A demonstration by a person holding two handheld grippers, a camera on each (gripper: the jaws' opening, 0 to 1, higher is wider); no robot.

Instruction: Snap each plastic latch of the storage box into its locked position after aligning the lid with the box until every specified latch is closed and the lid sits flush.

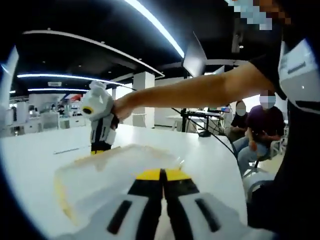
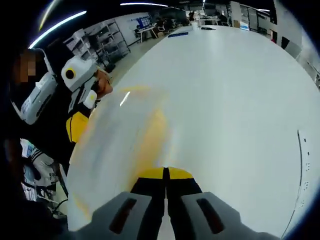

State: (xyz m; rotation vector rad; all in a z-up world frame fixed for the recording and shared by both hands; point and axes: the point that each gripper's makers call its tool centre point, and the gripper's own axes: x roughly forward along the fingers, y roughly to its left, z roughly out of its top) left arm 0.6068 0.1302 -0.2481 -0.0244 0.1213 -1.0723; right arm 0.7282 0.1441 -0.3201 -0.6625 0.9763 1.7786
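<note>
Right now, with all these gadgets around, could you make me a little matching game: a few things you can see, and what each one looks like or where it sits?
Things:
1. left gripper
2. right gripper
3. storage box
4. table

Descriptions:
A. white, wide and bare beyond the box
B. clear plastic with yellow trim
C. jaws shut, at the box's near edge, person's arm stretched across above it
D. jaws shut, yellow tips over the blurred lid

Pairs: 1-C, 2-D, 3-B, 4-A

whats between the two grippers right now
The clear lid of the storage box spans the gap: in the left gripper view it lies between the left gripper and the right gripper at its far edge.
</note>
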